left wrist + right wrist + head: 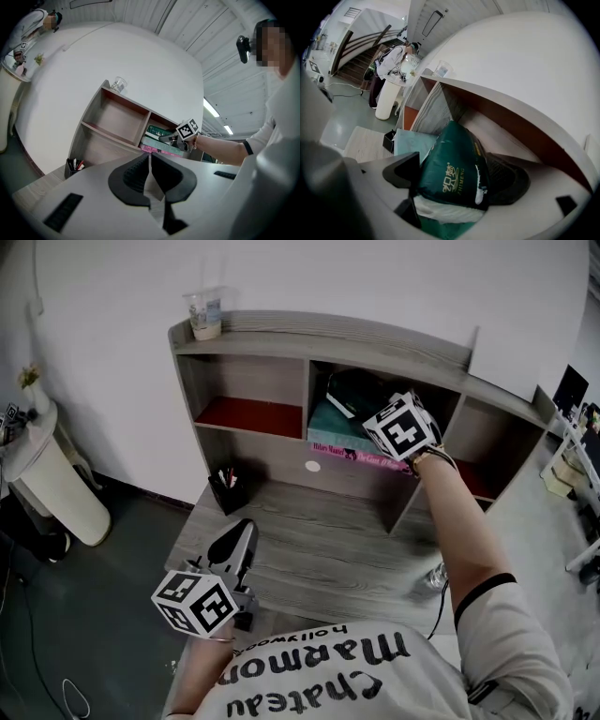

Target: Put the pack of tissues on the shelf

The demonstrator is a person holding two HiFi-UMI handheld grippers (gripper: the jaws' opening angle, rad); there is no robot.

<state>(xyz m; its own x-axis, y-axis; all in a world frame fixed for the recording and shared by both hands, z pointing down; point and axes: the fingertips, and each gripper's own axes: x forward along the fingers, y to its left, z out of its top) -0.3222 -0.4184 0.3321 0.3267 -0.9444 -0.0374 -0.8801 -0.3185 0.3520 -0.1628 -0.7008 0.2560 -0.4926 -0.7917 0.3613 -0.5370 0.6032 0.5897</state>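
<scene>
The pack of tissues (349,394), dark green with a white end, is held inside the middle compartment of the grey wooden shelf (319,334), just above a stack of books. My right gripper (370,409) is shut on the pack (452,166), whose sides are squeezed between the two black jaws. The right gripper (457,180) points into the compartment, under its top board. My left gripper (241,538) hangs low over the desk near my body. In the left gripper view that gripper (149,171) is shut with nothing in it.
A teal book (328,423) lies on a pink one (342,452) in the middle compartment. A plastic cup (204,313) stands on the shelf's top left corner. A black pen holder (228,491) sits on the desk (319,540). The left compartment has a red floor (248,415).
</scene>
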